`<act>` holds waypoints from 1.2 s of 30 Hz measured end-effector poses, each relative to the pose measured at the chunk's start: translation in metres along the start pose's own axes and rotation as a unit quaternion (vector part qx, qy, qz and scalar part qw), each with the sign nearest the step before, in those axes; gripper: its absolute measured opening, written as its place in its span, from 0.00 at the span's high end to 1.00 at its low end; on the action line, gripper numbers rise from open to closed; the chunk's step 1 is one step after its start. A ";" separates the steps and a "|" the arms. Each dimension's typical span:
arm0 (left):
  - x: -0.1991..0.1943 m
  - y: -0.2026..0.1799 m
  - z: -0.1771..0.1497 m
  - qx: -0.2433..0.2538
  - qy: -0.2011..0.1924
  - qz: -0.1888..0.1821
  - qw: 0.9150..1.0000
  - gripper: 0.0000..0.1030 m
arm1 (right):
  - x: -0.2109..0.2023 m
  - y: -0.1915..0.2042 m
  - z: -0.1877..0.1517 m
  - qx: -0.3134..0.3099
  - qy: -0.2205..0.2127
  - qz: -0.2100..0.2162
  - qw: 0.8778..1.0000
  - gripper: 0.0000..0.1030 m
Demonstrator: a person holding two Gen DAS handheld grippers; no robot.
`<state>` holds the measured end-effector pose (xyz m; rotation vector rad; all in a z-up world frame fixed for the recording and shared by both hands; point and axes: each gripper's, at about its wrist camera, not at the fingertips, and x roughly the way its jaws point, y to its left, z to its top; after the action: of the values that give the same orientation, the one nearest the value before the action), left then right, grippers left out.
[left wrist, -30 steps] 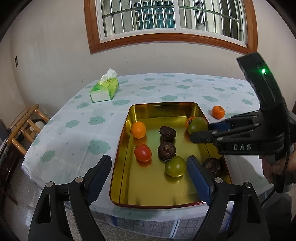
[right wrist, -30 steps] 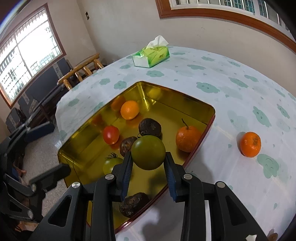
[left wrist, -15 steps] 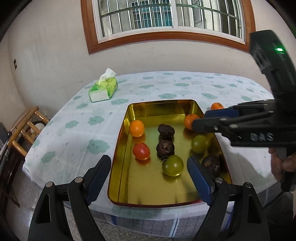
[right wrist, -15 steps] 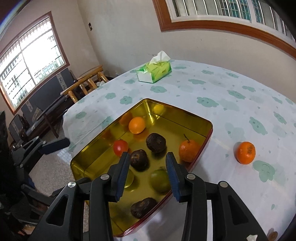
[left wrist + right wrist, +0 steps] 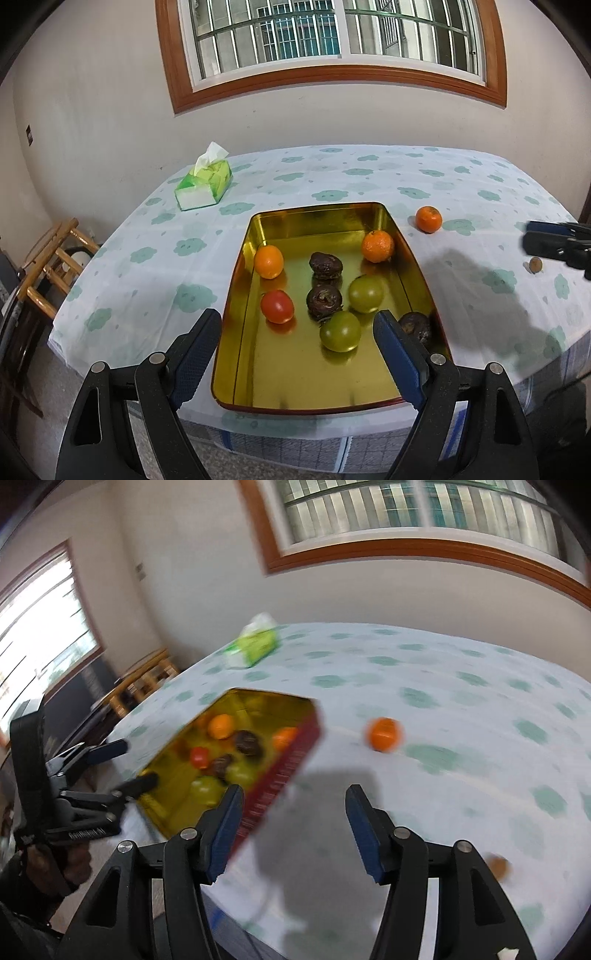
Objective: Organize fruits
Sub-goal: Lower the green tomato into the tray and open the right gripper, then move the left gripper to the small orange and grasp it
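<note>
Jaws of the left gripper (image 5: 295, 350) are seen wide apart and empty, held low over the near end of the gold tray (image 5: 236, 332), probably in wait; a green tomato (image 5: 340, 331) lies between them, untouched. From the right wrist, jaws of the right gripper (image 5: 293, 825) have just been opening and nothing is kept between them. One loose orange (image 5: 384, 734) is left on the counter (image 5: 461, 709), beyond these jaws and apart from the tray, so it is judged the next fruit.
</note>
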<state>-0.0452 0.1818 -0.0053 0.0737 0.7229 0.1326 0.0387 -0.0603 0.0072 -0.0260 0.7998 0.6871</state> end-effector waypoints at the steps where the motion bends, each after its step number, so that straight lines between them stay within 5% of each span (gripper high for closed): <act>1: 0.000 -0.002 0.001 0.001 0.000 0.000 1.000 0.18 | -0.008 -0.012 -0.005 0.011 -0.006 -0.014 1.000 0.47; 9: -0.003 -0.019 0.005 0.021 -0.001 -0.004 1.000 0.18 | -0.044 -0.123 -0.050 0.116 -0.014 -0.162 0.980 0.45; 14: -0.003 -0.033 0.009 0.036 0.002 -0.008 0.999 0.18 | -0.057 -0.187 -0.071 0.194 -0.013 -0.207 0.959 0.45; 17: -0.001 -0.042 0.012 0.045 0.005 -0.010 0.999 0.18 | -0.063 -0.212 -0.085 0.216 -0.014 -0.233 0.948 0.36; 23: 0.002 -0.066 0.021 0.074 0.004 -0.017 0.997 0.18 | -0.068 -0.244 -0.094 0.244 -0.016 -0.255 0.936 0.29; 36: 0.023 -0.124 0.050 0.141 -0.003 -0.030 0.990 0.18 | -0.062 -0.244 -0.092 0.232 -0.013 -0.242 0.942 0.14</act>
<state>0.0169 0.0611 0.0032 0.3228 0.7343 -0.0281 0.0890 -0.3113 -0.0721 0.2077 0.8724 0.0241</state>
